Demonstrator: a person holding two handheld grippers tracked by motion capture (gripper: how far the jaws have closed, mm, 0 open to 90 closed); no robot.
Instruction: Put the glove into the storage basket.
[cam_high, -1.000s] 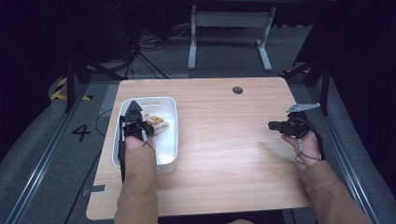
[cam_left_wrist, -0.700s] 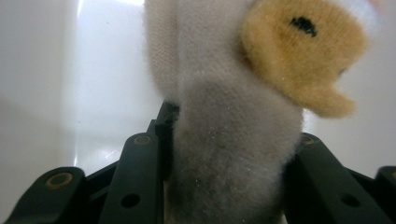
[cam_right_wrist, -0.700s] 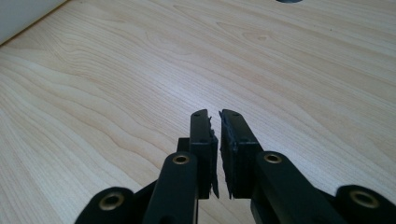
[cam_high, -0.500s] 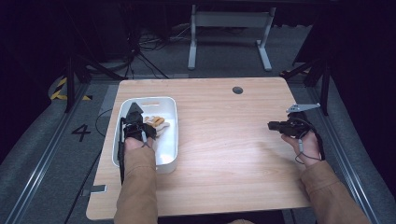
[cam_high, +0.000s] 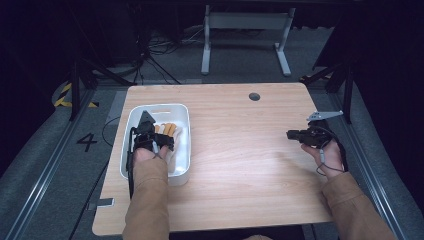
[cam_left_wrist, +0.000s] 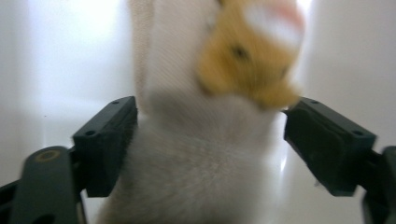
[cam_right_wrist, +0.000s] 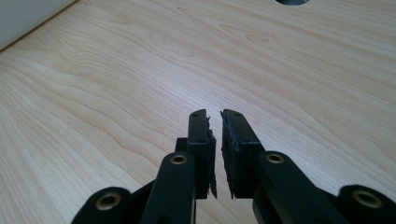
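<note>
A white bin (cam_high: 156, 107) sits on the left part of the wooden table (cam_high: 240, 150). In it lies a soft white fabric thing with orange patches (cam_high: 168, 130). My left gripper (cam_high: 149, 128) reaches down into the bin. In the left gripper view it (cam_left_wrist: 208, 135) stands open, its jaws wide apart on either side of the fuzzy white and orange fabric (cam_left_wrist: 205, 154). My right gripper (cam_high: 291, 134) hovers over the right part of the table. It (cam_right_wrist: 215, 122) is shut with nothing between its pads.
A round cable hole (cam_high: 254, 96) is near the table's far edge. Bare wood lies between the bin and the right gripper. Beyond the table stand a grey frame (cam_high: 245, 30) and cables on the floor.
</note>
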